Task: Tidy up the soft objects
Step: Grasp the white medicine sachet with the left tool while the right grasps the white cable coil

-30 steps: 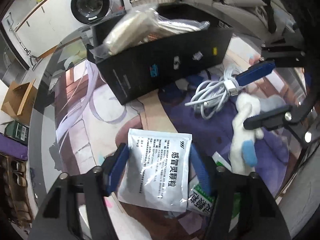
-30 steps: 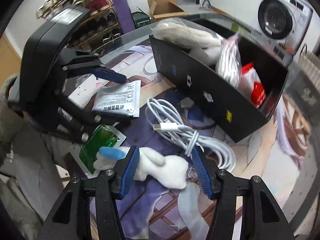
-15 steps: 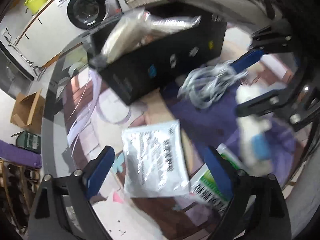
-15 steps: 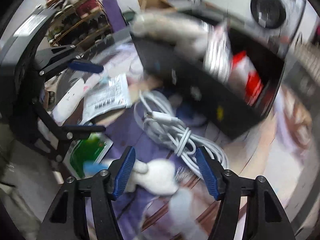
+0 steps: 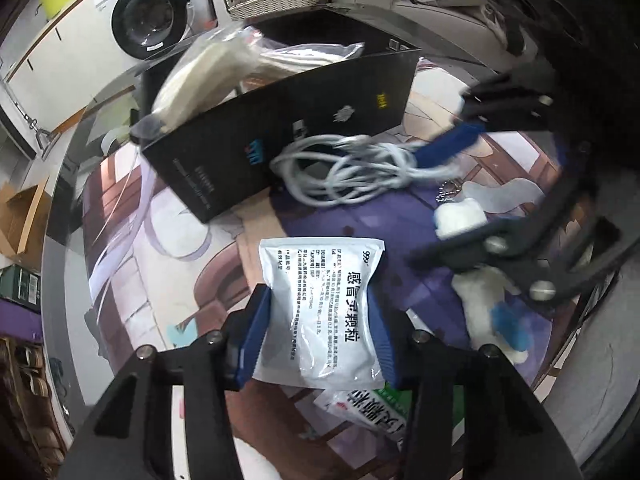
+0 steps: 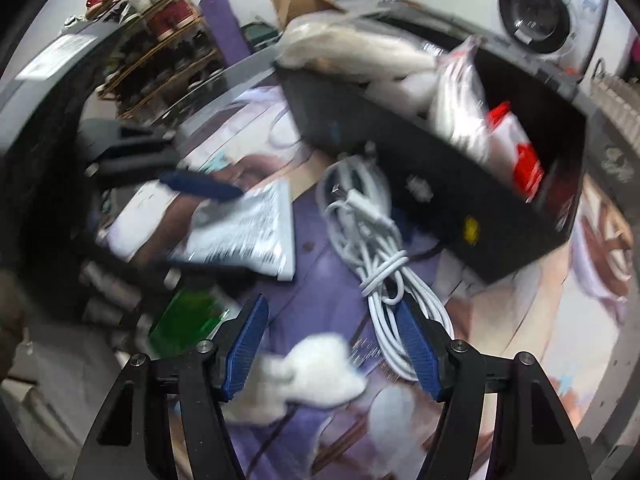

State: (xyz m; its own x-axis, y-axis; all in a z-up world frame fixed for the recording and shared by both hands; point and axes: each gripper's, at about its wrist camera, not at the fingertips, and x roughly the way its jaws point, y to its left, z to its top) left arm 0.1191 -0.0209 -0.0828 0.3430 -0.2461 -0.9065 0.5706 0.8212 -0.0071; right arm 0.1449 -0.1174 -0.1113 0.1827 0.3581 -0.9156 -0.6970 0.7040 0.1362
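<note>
Now the left gripper (image 5: 316, 334), spread wide half a second ago, has just closed onto the white printed foil sachet (image 5: 320, 312), clamping both edges on the illustrated mat (image 5: 132, 280). The right gripper (image 6: 334, 350) hangs open over the white plush toy (image 6: 320, 368). Only its view shows red packets (image 6: 524, 160) inside the black cardboard box (image 6: 440, 184).
</note>
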